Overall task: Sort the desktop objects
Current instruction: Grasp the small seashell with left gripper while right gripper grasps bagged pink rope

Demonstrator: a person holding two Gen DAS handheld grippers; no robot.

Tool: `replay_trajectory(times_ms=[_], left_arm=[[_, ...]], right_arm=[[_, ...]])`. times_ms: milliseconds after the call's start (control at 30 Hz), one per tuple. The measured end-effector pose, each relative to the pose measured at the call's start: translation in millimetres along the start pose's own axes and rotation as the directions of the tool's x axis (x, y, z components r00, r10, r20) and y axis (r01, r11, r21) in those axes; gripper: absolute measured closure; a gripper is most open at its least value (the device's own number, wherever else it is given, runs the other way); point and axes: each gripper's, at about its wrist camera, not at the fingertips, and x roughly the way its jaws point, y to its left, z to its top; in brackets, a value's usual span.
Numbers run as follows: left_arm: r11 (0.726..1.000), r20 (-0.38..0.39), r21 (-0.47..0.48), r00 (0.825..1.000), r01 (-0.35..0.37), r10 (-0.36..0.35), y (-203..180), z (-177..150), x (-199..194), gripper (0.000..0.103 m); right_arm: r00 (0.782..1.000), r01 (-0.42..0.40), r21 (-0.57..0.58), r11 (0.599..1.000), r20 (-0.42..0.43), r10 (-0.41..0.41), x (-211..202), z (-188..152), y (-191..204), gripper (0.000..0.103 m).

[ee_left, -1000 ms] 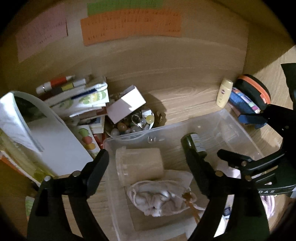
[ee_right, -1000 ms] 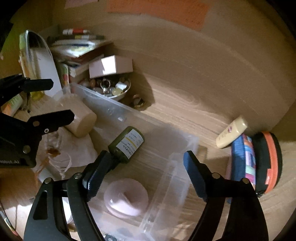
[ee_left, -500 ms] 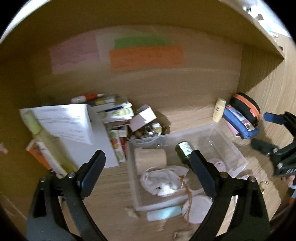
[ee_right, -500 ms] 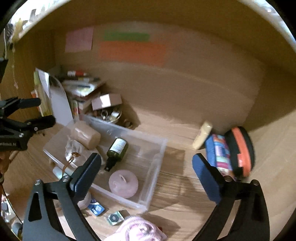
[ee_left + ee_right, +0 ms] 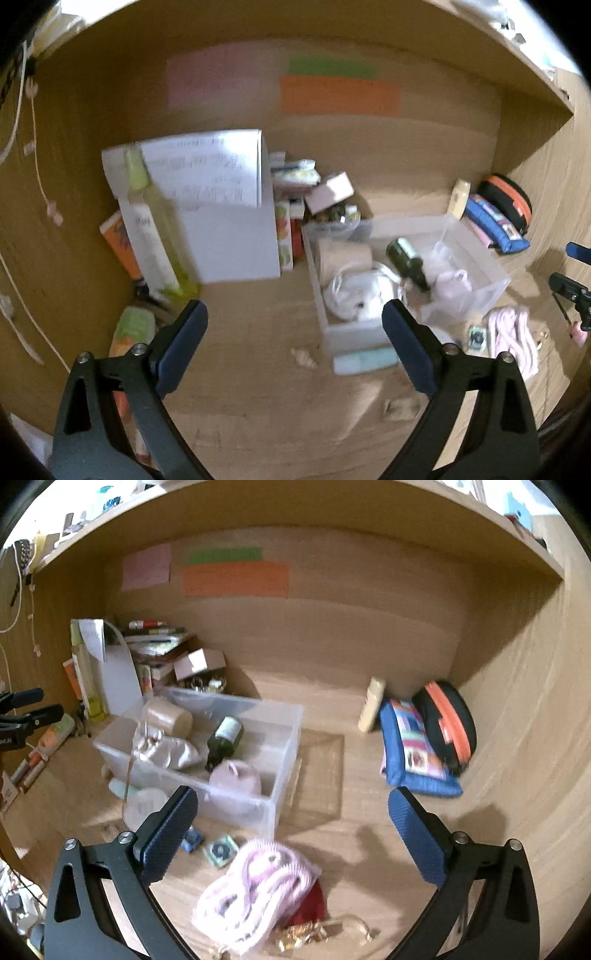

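A clear plastic bin (image 5: 491,284) (image 5: 284,746) stands on the wooden desk. In it lie a beige cup (image 5: 345,254) (image 5: 168,716), a white cloth pouch (image 5: 354,295) (image 5: 170,751), a dark green bottle (image 5: 406,258) (image 5: 225,736) and a pink lid (image 5: 236,775). My left gripper (image 5: 293,345) is open and empty, held above the desk in front of the bin. My right gripper (image 5: 291,829) is open and empty, above a pink knitted item (image 5: 255,878) (image 5: 511,332).
Books, a white folder (image 5: 229,221) and a bowl of trinkets (image 5: 203,683) fill the back left. A cream tube (image 5: 371,705), blue pouch (image 5: 413,753) and black-orange case (image 5: 447,723) lie at the right wall. Small packets (image 5: 221,849), a mint tube (image 5: 365,360) and a shell (image 5: 303,356) lie before the bin.
Both grippers have pulled back and up from the bin, so much more of the desk shows. Both stay open and empty.
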Motion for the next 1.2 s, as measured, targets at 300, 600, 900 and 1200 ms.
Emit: replay_trajectory(times_ms=[300,600,900,1200], left_arm=[[0.999,-0.111,0.035,0.994,-0.001,0.005,5,-36,36,0.007],[0.999,-0.181,0.044,0.983,0.029,-0.020,8,-55,64,0.007],[0.995,-0.264,0.003,0.960,0.099,-0.094,15,-57,94,0.024],[0.997,-0.293,0.024,0.954,0.069,-0.059,11,-54,113,0.034]], right_arm=[[0.997,0.002,0.060,0.998,-0.082,0.003,13,-47,5,0.000],[0.973,0.041,0.055,0.998,-0.229,-0.028,53,-76,22,0.000],[0.956,0.040,0.019,0.999,-0.292,-0.033,78,-80,35,0.002],[0.963,-0.012,0.098,0.995,-0.265,0.038,76,-82,21,0.015]])
